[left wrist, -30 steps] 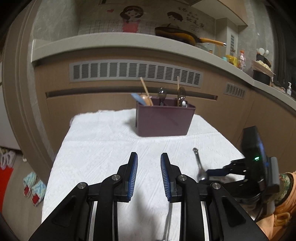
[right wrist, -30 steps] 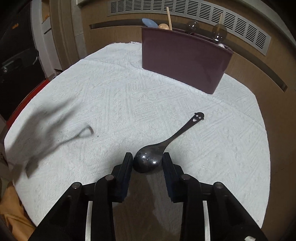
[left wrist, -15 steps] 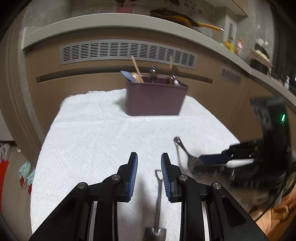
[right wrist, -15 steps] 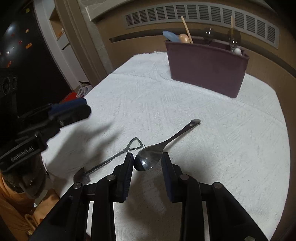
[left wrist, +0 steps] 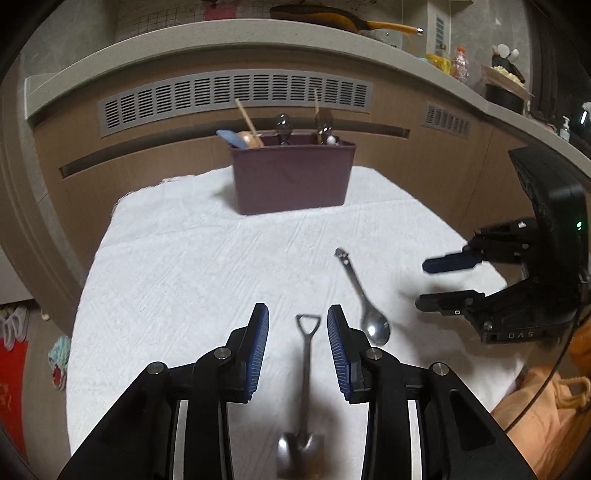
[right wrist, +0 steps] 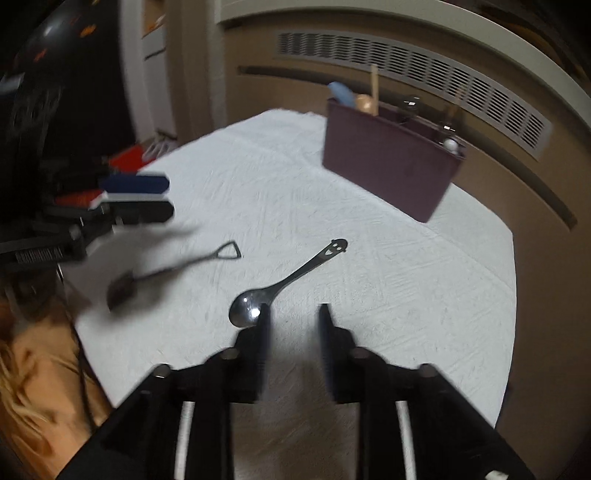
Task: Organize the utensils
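A metal spoon with a smiley handle (left wrist: 360, 295) (right wrist: 284, 284) lies on the white cloth. A shovel-shaped spoon (left wrist: 304, 369) (right wrist: 173, 269) lies to its left. My left gripper (left wrist: 297, 332) is open and empty, raised above the shovel spoon, whose handle shows between the fingers. My right gripper (right wrist: 293, 323) is open and empty, raised just right of the smiley spoon's bowl; it also shows in the left wrist view (left wrist: 436, 284). The maroon utensil holder (left wrist: 291, 177) (right wrist: 391, 170) stands at the far side with several utensils in it.
The white cloth (left wrist: 207, 266) covers the table up to a brown cabinet wall with a vent (left wrist: 236, 96). A counter above holds a pan (left wrist: 332, 18) and bottles. Orange fabric (left wrist: 535, 406) lies at the near right.
Both grippers have pulled back and risen. The right gripper has drawn off the smiley spoon's bowl and swung right. The shovel spoon now shows between the left fingers.
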### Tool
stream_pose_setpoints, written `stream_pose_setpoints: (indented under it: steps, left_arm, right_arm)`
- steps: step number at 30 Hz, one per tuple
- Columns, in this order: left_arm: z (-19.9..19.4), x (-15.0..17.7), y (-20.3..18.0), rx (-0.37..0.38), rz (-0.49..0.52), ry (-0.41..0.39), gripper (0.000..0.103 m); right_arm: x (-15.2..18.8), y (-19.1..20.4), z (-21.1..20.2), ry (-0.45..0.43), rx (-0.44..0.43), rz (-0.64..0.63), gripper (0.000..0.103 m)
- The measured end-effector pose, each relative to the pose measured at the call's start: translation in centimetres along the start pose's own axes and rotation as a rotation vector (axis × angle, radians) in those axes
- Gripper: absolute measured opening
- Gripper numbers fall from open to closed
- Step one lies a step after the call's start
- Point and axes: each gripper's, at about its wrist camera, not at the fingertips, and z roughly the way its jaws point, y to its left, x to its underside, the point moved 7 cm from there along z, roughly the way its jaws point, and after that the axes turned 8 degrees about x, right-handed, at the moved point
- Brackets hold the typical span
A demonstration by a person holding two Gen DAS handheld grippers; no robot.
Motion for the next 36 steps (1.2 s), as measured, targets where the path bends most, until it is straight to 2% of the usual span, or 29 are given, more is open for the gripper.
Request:
stream_pose_setpoints:
  steps: [1, 2, 7, 9, 16, 17, 18, 20, 22, 24, 28, 30, 32, 34, 36]
  left_arm:
    - [-0.1, 0.5, 0.3, -0.004, 0.000, 0.016, 0.035]
    - [-0.3, 1.2, 0.6, -0.007, 0.003, 0.037, 0.035]
    - [-0.8, 5.1, 0.9, 0.034, 0.016, 0.141, 0.035]
    - [-1.1, 6.7, 0.7, 0.047, 0.036, 0.179, 0.035]
    - [-0.8, 9.5, -0.8, 0.096, 0.062, 0.251, 0.036]
    - [-0.6, 9.8, -1.0, 0.098, 0.067, 0.258, 0.039]
    - [-0.6, 9.9, -1.2, 0.099, 0.073, 0.254, 0.044]
    - [-0.4, 9.9, -1.5, 0.107, 0.067, 0.249, 0.048]
    - [-0.5, 9.8, -1.7, 0.125, 0.055, 0.246, 0.048]
    - [-0.5, 9.7, -1.7, 0.143, 0.044, 0.248, 0.048]
    - [-0.6, 9.6, -1.5, 0.134, 0.028, 0.249, 0.048]
    - [-0.6, 9.6, -1.5, 0.121, 0.018, 0.247, 0.048]
    - [-0.3, 9.3, -1.3, 0.105, 0.008, 0.246, 0.048]
    - [-0.2, 9.1, -1.1, 0.092, -0.013, 0.242, 0.048]
    - [-0.1, 8.9, -0.8, 0.094, -0.045, 0.240, 0.048]
  right_arm:
    - [0.1, 0.2, 0.7, 0.004, 0.008, -0.051, 0.044]
    - [0.1, 0.3, 0.9, 0.007, 0.011, -0.078, 0.046]
    - [0.2, 1.2, 4.1, 0.056, 0.020, -0.273, 0.051]
    - [-0.5, 1.7, 4.8, 0.047, 0.016, -0.308, 0.051]
    - [-4.0, 4.0, 6.7, -0.019, -0.012, -0.346, 0.061]
    - [-4.3, 4.3, 6.9, -0.022, -0.025, -0.352, 0.061]
    - [-4.8, 4.6, 7.2, -0.017, -0.046, -0.348, 0.061]
    - [-5.6, 4.8, 7.9, 0.003, -0.104, -0.314, 0.063]
    - [-6.3, 5.0, 8.8, 0.027, -0.159, -0.263, 0.063]
    - [-6.8, 5.1, 9.3, 0.042, -0.201, -0.223, 0.067]
    - [-8.1, 5.9, 10.3, 0.055, -0.223, -0.202, 0.071]
    - [-8.7, 6.0, 11.0, 0.069, -0.213, -0.168, 0.064]
    - [-9.5, 5.9, 11.2, 0.070, -0.200, -0.126, 0.029]
    - [-9.8, 5.9, 10.9, 0.077, -0.195, -0.099, 0.008]
    - [-9.8, 5.9, 10.6, 0.070, -0.208, -0.091, 0.008]
